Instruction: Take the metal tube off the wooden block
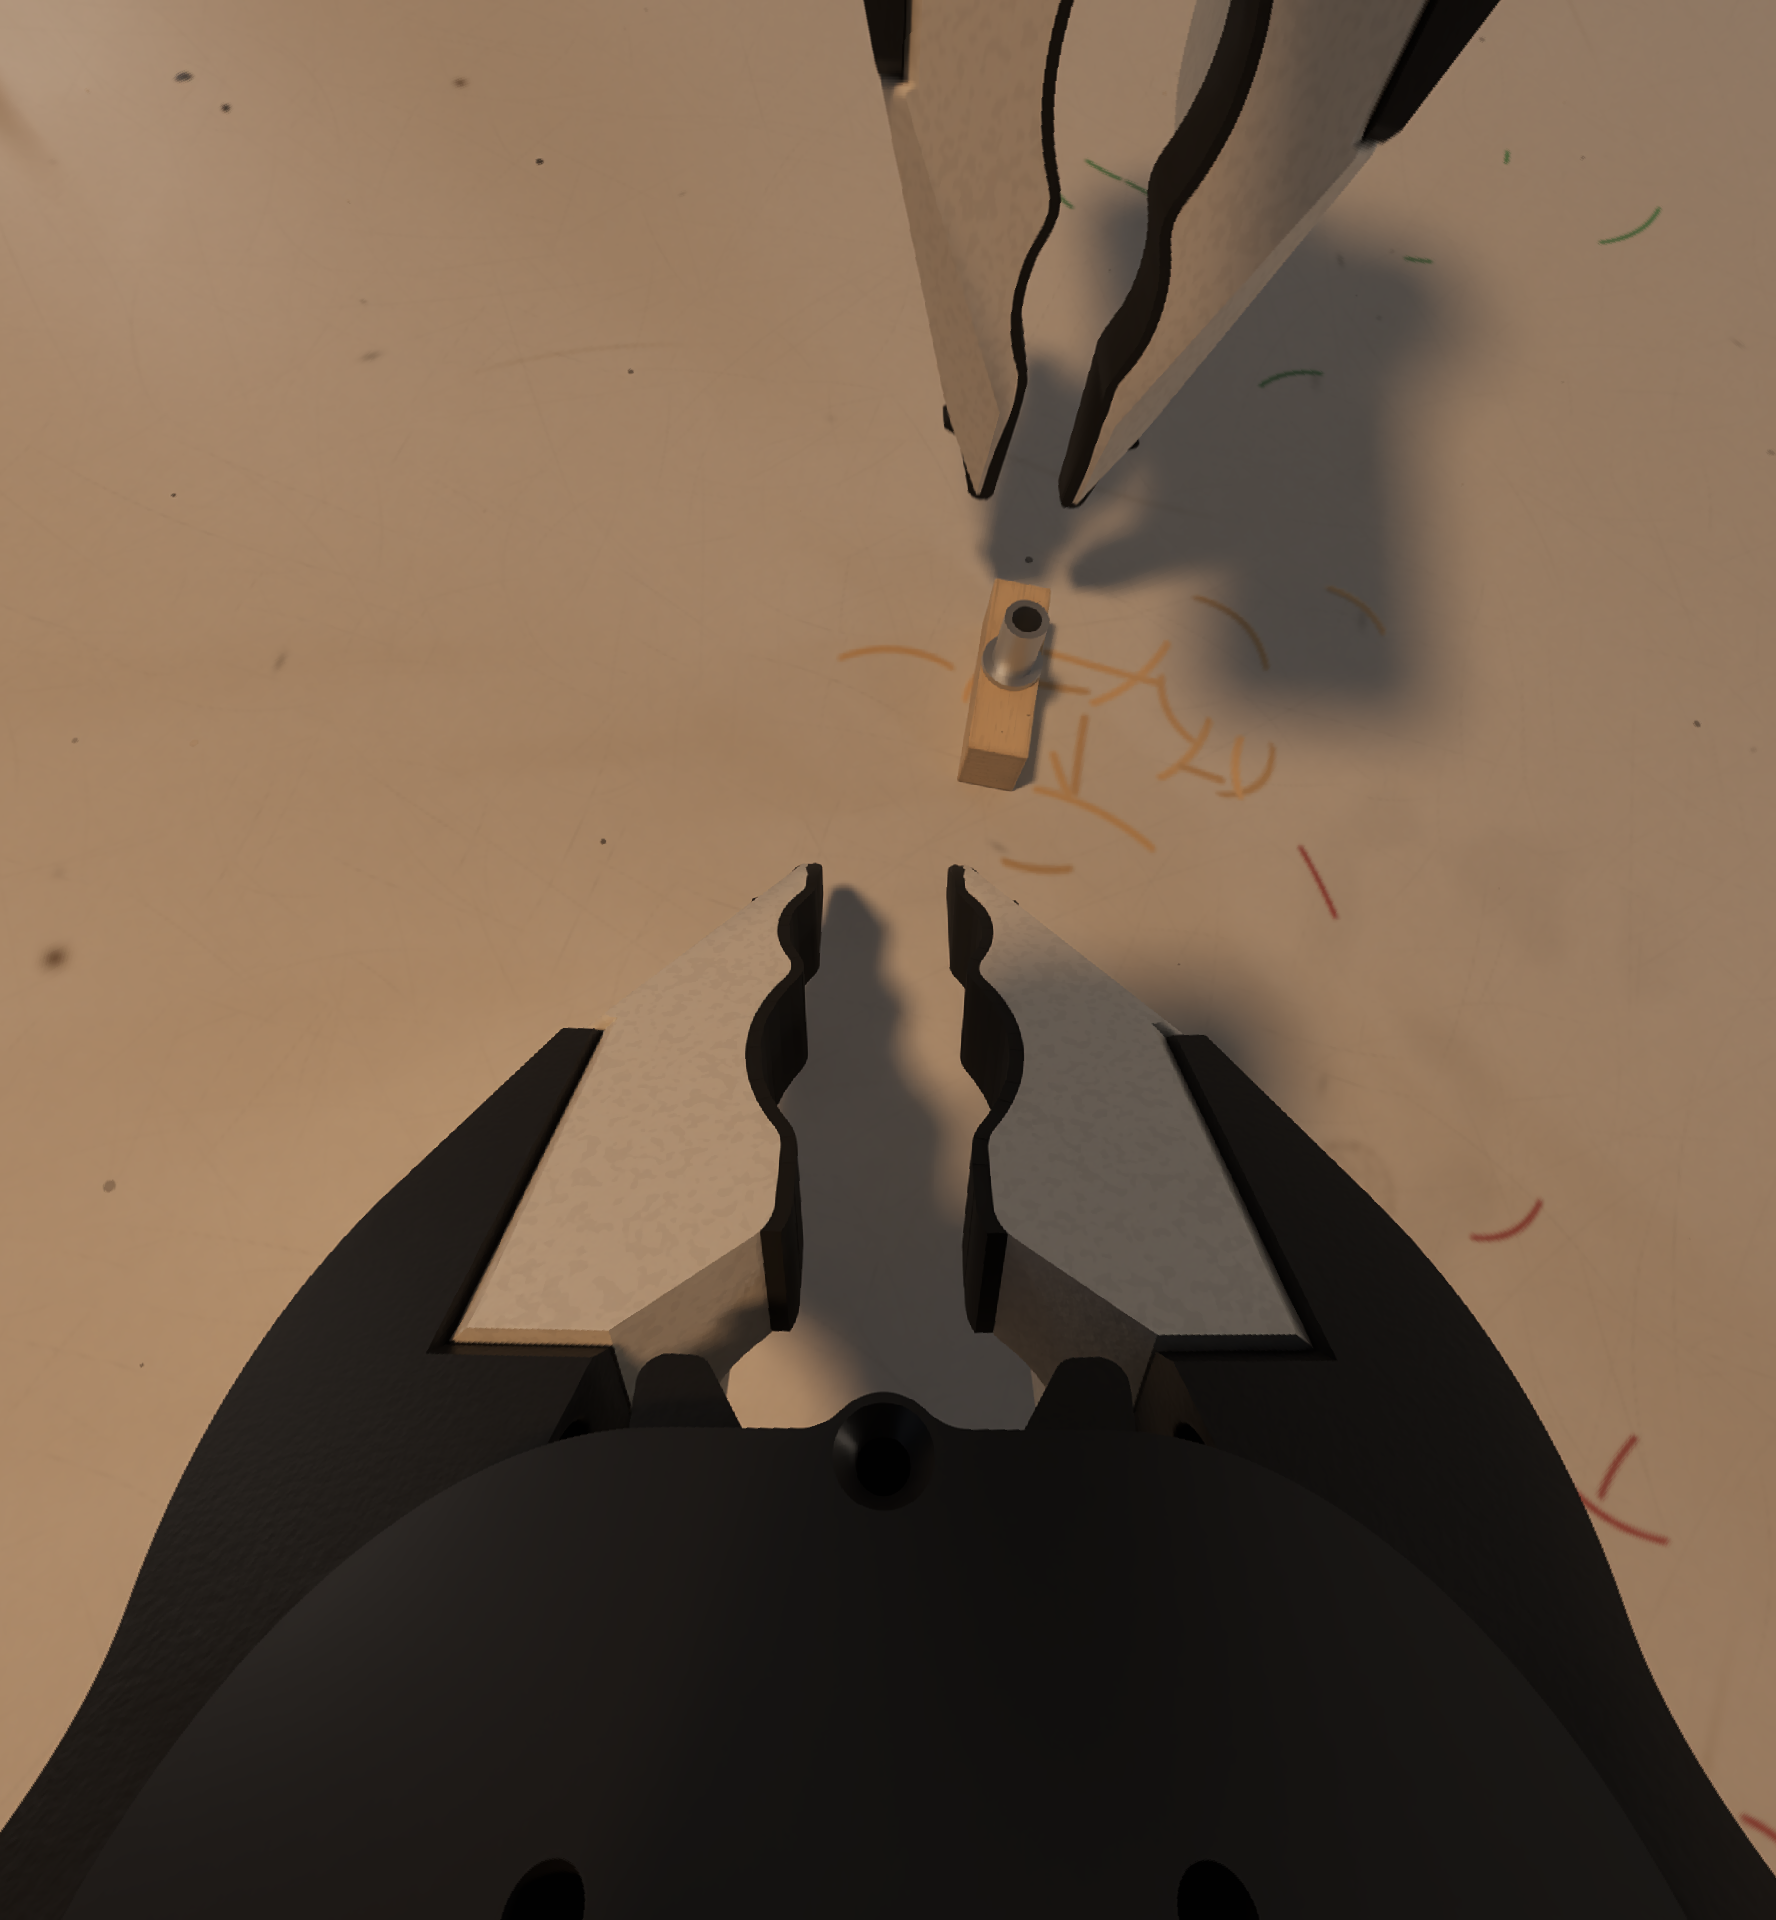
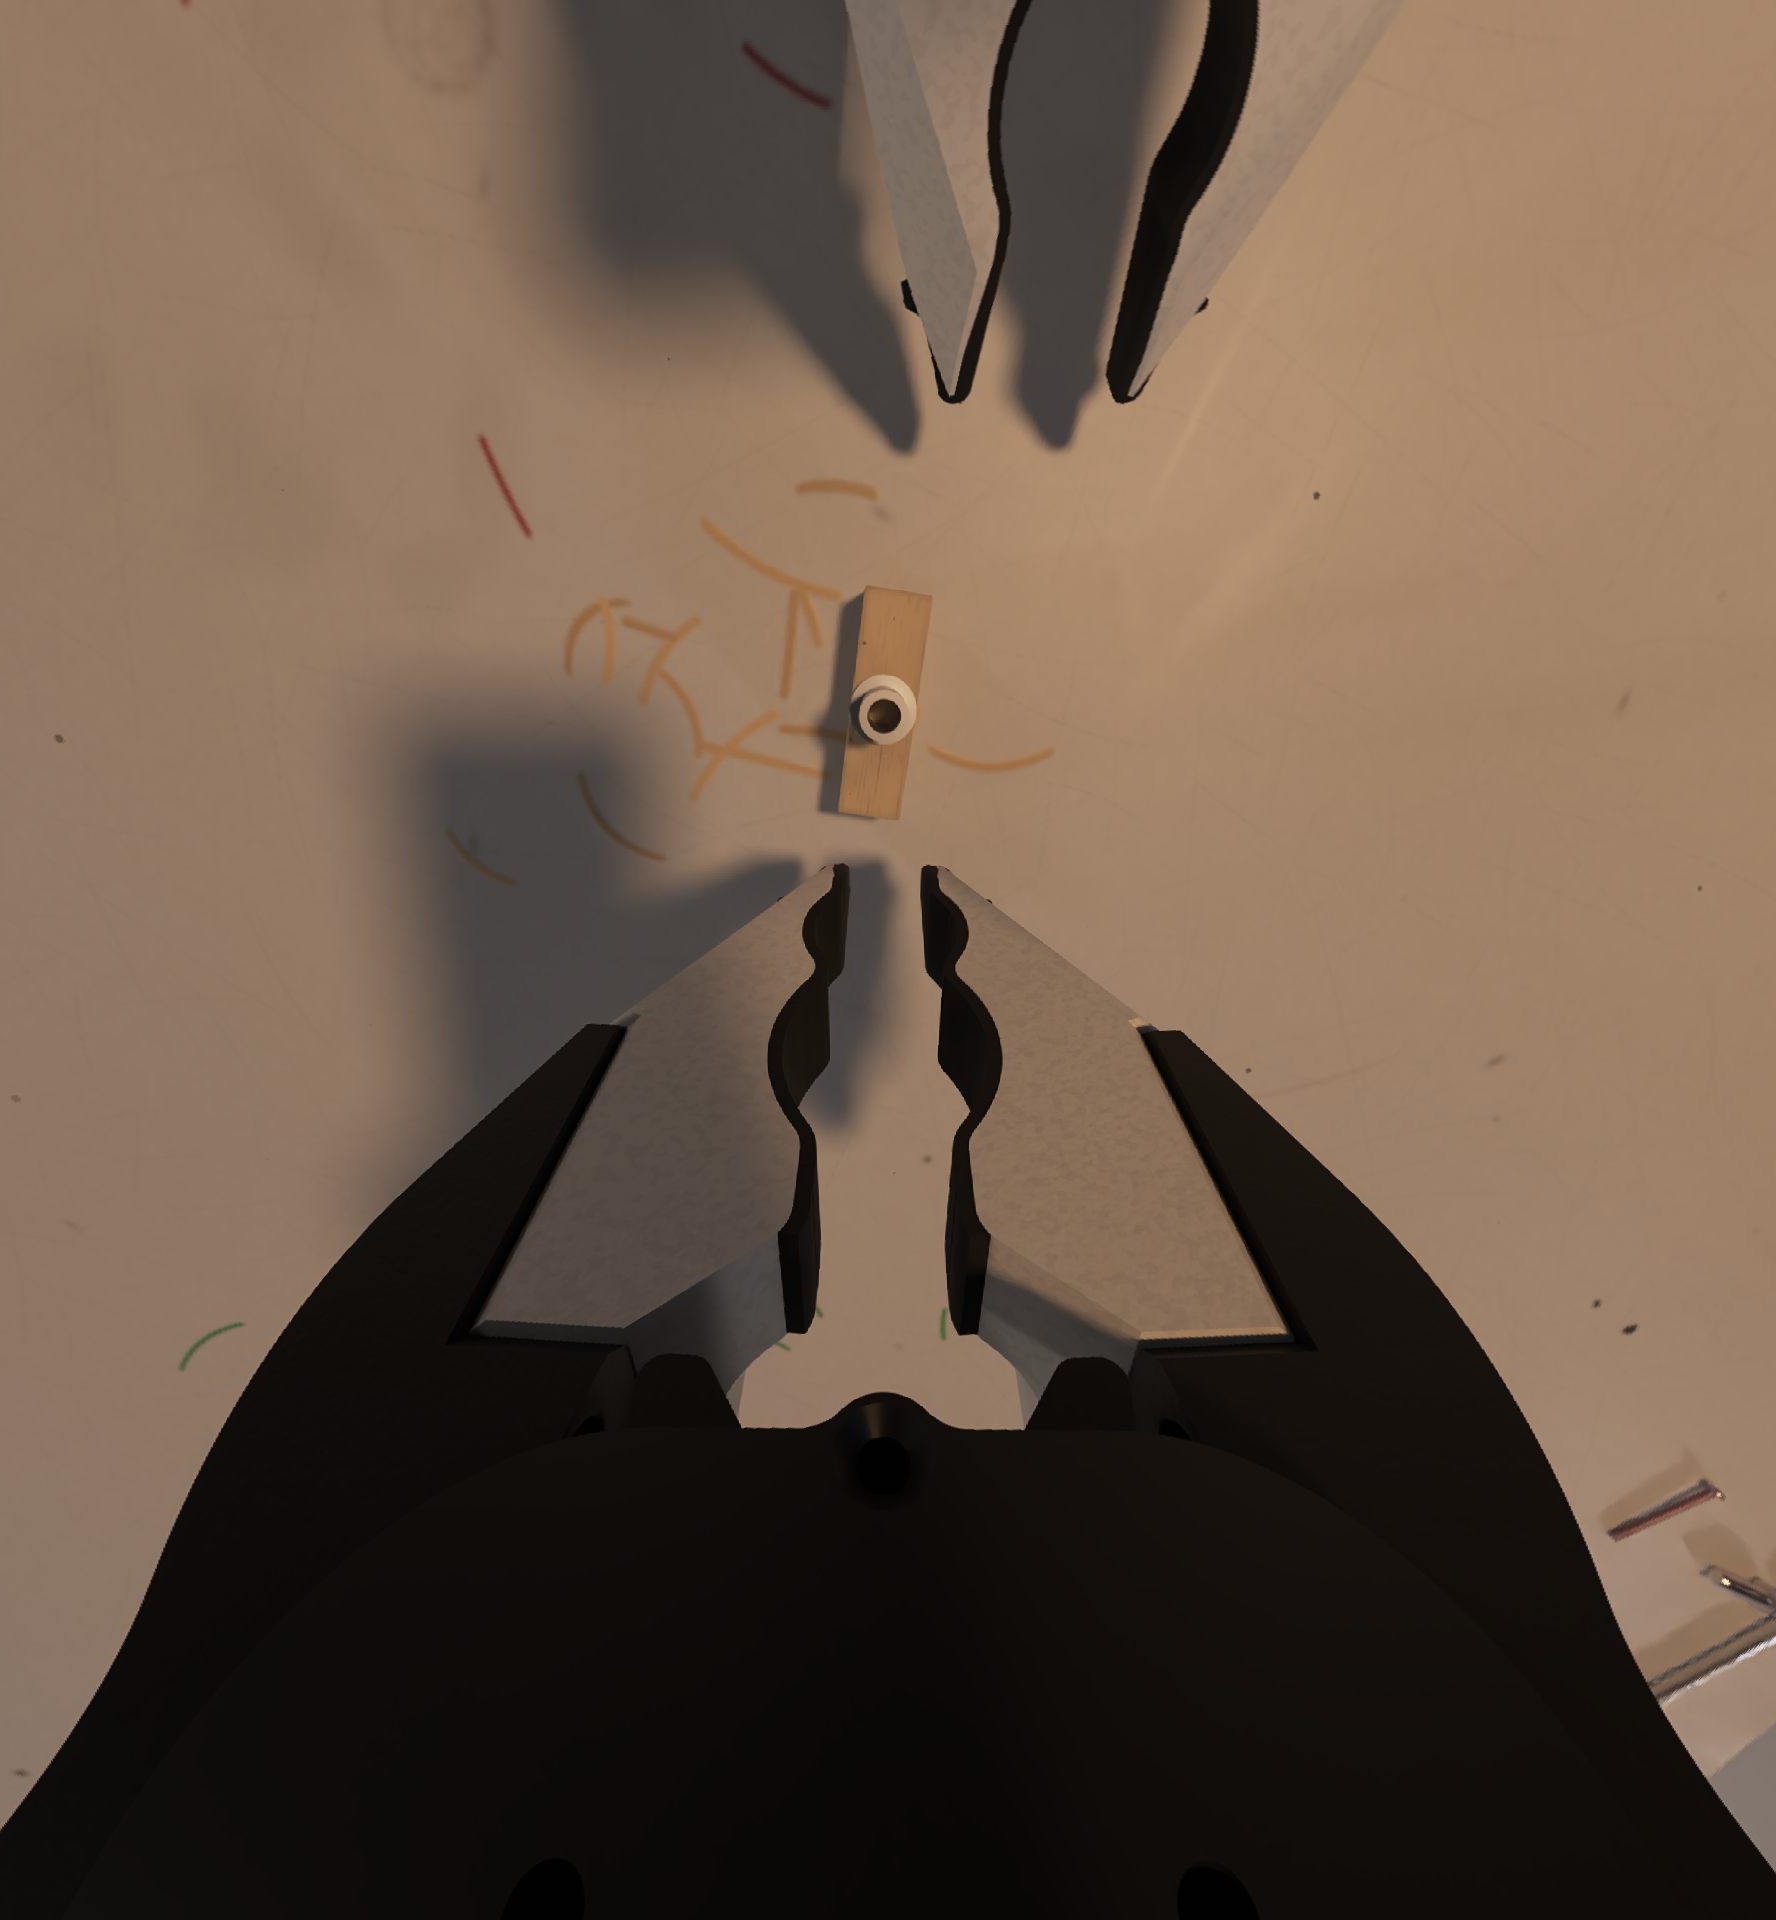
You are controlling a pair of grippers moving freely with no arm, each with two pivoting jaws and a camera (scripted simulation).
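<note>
A small, light wooden block (image 1: 1003,691) lies flat on the tan tabletop (image 1: 448,623), which has thin orange, red and green marks. A short, shiny metal tube (image 1: 1017,646) with a wide foot stands upright on the block, with its open hole facing up. The left tool (image 1: 884,878) and the right tool (image 2: 884,878) hang above, one past each end of the block. Both are released, with a gap between their fingers, and touch nothing.

Left tool (image 1: 884,868) parted and empty, right tool (image 2: 884,868) likewise, tips facing
</note>
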